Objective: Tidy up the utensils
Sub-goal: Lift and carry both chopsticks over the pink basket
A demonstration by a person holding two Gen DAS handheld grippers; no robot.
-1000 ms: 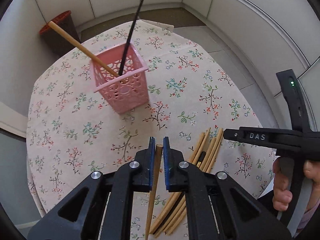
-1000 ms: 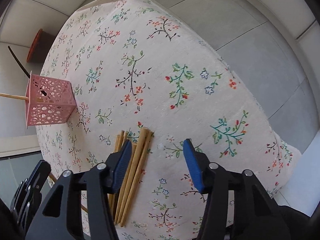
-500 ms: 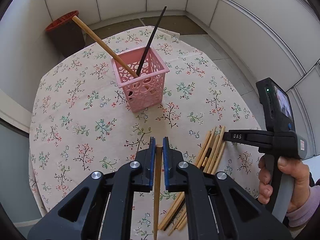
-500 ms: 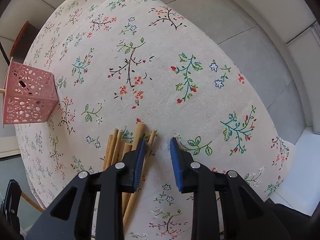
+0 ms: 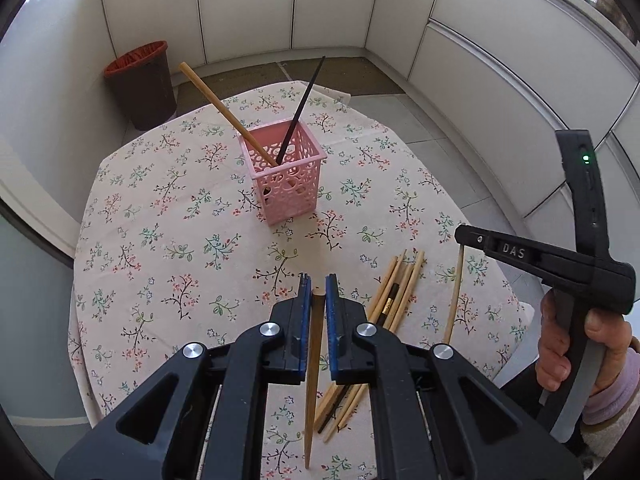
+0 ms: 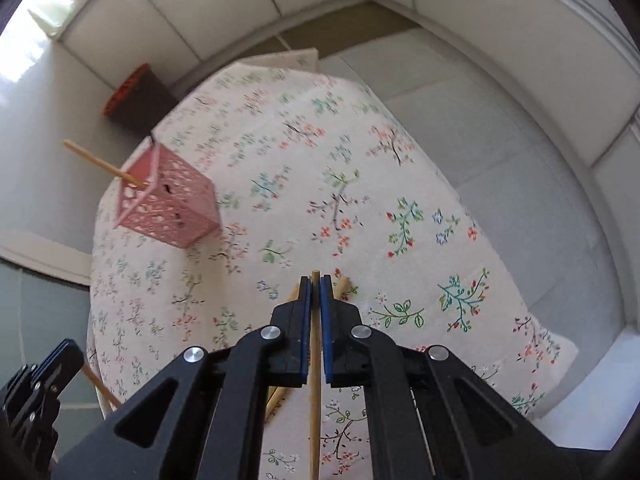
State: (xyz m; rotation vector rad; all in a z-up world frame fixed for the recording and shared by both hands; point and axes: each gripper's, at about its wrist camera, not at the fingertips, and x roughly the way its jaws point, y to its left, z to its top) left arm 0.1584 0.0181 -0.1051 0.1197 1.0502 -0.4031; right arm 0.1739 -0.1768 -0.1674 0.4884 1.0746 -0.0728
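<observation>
Left gripper (image 5: 314, 286) was clenched on a brown chopstick (image 5: 312, 380). Right gripper (image 6: 315, 286) was clenched on a pale chopstick (image 6: 315, 420), lifted off the table (image 5: 160, 240). Loose pile (image 5: 400, 280) lay near right. Pink basket (image 5: 286, 180), far centre, held two sticks.

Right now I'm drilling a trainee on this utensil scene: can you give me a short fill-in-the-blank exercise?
1. The basket holding two chopsticks is ____ in colour.
2. The left gripper is shut on a ____ chopstick.
3. Of the two chopsticks in the basket, one is wooden and one is ____.
4. The right gripper holds ____ chopstick.

Missing words: pink; wooden; black; one
</observation>
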